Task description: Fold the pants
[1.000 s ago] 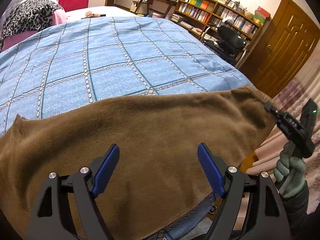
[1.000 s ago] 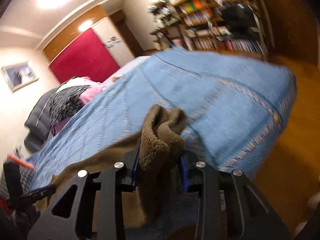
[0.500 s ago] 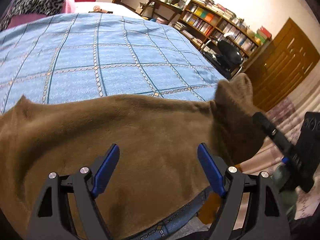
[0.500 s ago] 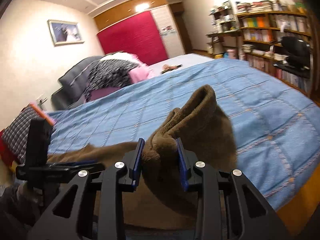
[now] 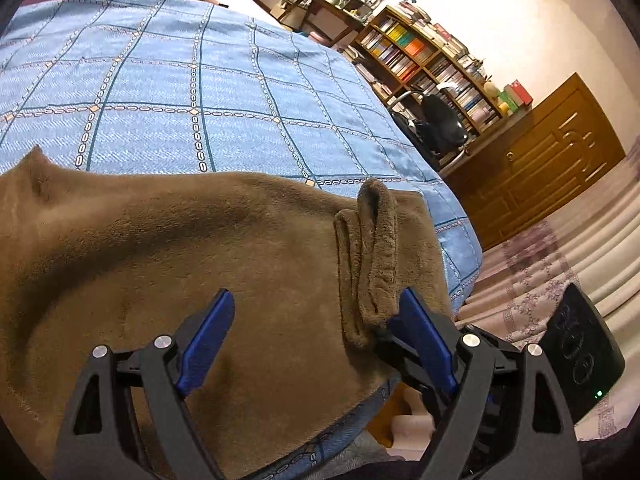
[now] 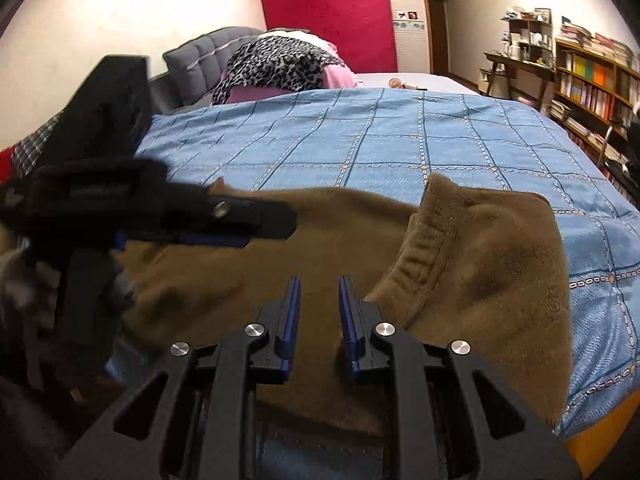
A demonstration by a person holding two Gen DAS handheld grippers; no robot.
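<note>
A: What is the biggest thing here?

B: The bed (image 6: 400, 148). It has a blue cover with a square pattern.

A: Where are the pants?

B: The brown pants (image 5: 180, 248) lie on the near edge of the bed. They are soft and fuzzy. One end is flipped over onto the rest, so there is a fold on the right side (image 6: 480, 256).

A: What else is in the room?

B: A bookshelf (image 5: 432, 60) full of books by the wall. A black chair (image 5: 440, 124) stands in front of it. A spotted cloth (image 6: 280, 64) lies at the far end of the bed.

A: What do the left tongs do?

B: The left tongs (image 5: 316, 332) are wide and opening. They hang over the pants. Nothing is pinched. The folded edge sits just beside the right blue finger (image 5: 424, 336).

A: And the right tongs?

B: The right tongs (image 6: 319, 312) are narrow and closing. I see only a thin gap between the blue pads. No cloth is in it. The pants lie under them.
</note>
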